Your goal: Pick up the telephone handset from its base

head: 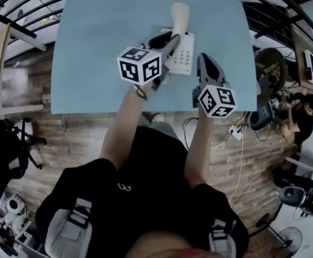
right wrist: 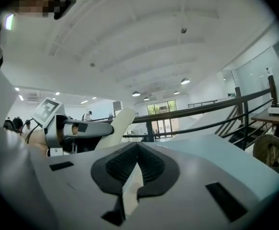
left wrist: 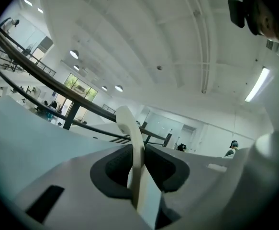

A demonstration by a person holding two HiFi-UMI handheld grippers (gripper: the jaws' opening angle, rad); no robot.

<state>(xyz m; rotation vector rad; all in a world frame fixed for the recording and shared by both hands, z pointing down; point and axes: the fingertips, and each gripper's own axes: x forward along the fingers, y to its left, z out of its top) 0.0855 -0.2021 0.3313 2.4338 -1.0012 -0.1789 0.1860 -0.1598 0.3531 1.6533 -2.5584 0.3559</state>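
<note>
The left claw grips the cream handset, held clear above the telephone base. Beside the base, the right claw is clenched and empty. The pickup looks essentially done.

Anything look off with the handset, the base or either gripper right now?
Nothing stands out. The handset is clamped in the left gripper and looks lifted off the base, which lies flat on the blue table. The right gripper is shut and empty, beside the base.
</note>
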